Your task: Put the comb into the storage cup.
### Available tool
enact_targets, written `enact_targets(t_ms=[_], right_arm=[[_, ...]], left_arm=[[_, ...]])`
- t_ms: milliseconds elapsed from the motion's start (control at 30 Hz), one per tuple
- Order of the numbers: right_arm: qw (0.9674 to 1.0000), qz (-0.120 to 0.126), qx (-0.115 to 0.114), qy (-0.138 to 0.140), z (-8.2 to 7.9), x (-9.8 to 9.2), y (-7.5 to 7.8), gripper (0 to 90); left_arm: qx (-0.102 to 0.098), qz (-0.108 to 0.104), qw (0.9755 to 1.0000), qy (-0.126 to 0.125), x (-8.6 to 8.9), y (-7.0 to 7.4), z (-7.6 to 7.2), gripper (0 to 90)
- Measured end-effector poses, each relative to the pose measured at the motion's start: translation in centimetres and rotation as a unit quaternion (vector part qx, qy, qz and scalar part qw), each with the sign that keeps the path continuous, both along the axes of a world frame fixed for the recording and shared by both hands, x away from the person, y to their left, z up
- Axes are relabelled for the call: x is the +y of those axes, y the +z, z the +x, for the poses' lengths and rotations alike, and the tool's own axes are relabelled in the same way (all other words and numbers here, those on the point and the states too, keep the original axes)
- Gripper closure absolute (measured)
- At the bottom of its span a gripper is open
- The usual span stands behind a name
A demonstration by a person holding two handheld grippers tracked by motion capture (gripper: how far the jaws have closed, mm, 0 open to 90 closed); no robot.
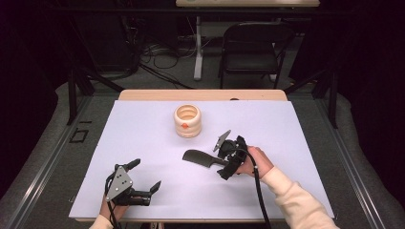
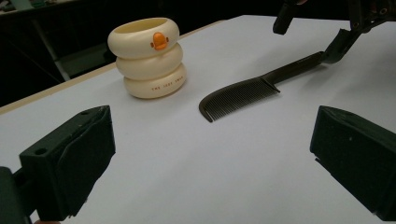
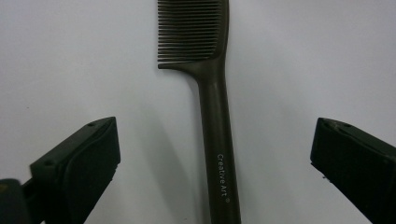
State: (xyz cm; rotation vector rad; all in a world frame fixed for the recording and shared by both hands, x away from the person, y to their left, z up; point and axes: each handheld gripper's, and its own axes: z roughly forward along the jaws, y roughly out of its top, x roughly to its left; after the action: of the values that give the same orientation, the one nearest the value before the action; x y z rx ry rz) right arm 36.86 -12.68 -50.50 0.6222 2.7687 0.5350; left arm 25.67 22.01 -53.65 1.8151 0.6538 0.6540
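We seem to be in a lab or recording studio: black curtains (image 1: 28, 71) close off the sides. Behind our white-topped table (image 1: 143, 124) we see loose cables (image 1: 157, 55) on grey carpet, a black folding chair (image 1: 253, 45) and metal stands (image 1: 74, 90).

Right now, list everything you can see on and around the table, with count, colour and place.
comb: one, dark brown, flat on the table right of centre, handle between the right gripper's open jaws
ringed cup: one, cream with an orange duck bill, upright at the table's far centre
table: one, white top with a wooden far edge
folding chair: one, black, on the floor beyond the table
left gripper: one, black, near left edge, jaws open
right gripper: one, black, over the comb handle, jaws open
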Motion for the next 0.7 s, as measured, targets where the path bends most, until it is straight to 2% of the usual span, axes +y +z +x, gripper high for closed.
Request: enact_targets(t_ms=[200,333,433,700], right_arm=[[0.9998,-0.016,-0.003,0.007,0.4,0.6,0.0,18.0],[0.9993,-0.035,-0.003,0.011,0.8,1.0,0.0,33.3],[0.9991,-0.039,-0.001,0.016,1.0,1.4,-0.1,43.3],[0.9977,-0.059,0.012,0.03,1.6,2.5,-0.9,57.6]], left_arm=[[0.0,0.0,1.0,0.0,0.0,0.0,0.0,0.0],[0.0,0.0,1.0,0.0,0.0,0.0,0.0,0.0],[0.001,0.0,1.0,0.0,0.0,0.0,0.0,0.0],[0.0,0.0,1.0,-0.001,0.0,0.0,0.0,0.0]])
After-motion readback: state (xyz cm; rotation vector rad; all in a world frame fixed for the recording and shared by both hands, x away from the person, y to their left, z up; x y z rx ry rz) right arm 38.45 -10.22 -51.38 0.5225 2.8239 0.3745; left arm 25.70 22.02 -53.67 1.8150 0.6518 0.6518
